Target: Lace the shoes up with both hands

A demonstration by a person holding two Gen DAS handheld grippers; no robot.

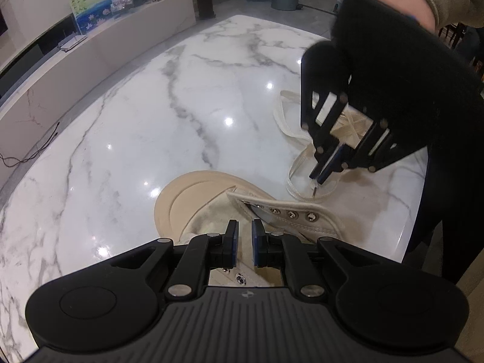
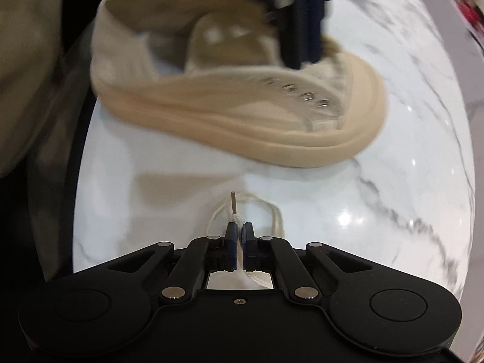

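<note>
Broad bare white marble tabletop (image 1: 127, 127) spreads from nine to twelve o'clock, its curved edge far left. At six o'clock the left gripper (image 1: 244, 227) pinches the cream canvas shoe (image 1: 193, 202) by its upper. At three o'clock the right gripper (image 2: 239, 232) is pressed together on the cream flat shoelace (image 2: 273, 211) near its tip; loose loops lie beside the table's near edge.

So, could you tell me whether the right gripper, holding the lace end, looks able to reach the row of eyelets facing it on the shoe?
Probably yes. The right gripper is shut on the lace tip, and only bare marble table lies between it and the eyelets. The left gripper sits farther back.
</note>
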